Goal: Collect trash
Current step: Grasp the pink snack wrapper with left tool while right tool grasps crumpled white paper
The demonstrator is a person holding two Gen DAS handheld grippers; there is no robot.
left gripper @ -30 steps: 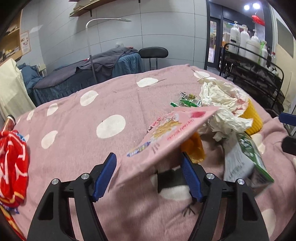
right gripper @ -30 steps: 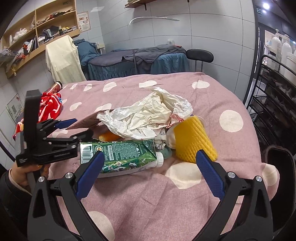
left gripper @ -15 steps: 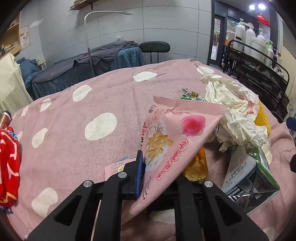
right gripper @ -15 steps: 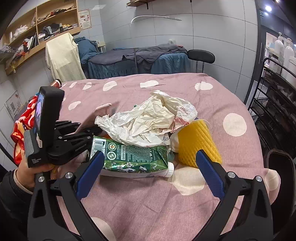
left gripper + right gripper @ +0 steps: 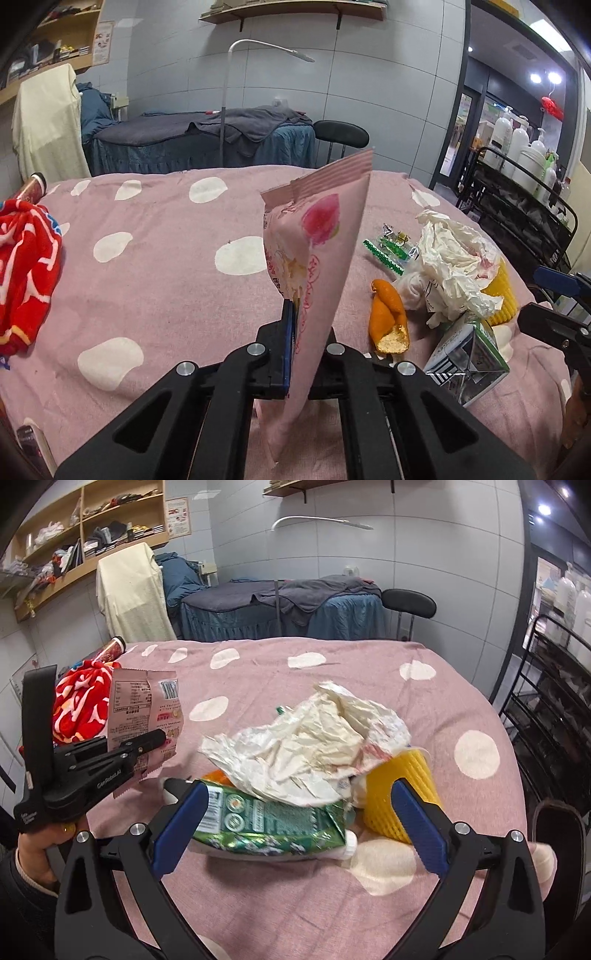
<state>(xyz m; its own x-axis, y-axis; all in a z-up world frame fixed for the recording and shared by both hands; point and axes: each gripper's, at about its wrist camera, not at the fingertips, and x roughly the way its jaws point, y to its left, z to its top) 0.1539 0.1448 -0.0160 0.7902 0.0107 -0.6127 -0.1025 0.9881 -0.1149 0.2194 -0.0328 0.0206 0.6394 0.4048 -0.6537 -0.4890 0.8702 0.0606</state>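
Risk in the left wrist view: left gripper is clenched on only the pink snack bag's lower edge, lifted above the tablecloth; it may slip free. Right wrist view: right gripper gapes, straddling the green carton without pressing; closing could snag the crumpled paper.

We see a pink snack packet, pink cloth with white dots, orange peel, a green carton, and a red cloth at left, pattern maybe lettering.

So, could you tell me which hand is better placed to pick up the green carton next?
The right. Its claw is open, with the green carton lying just beyond and between its fingers. The left claw is shut on the pink snack bag, so it is occupied.
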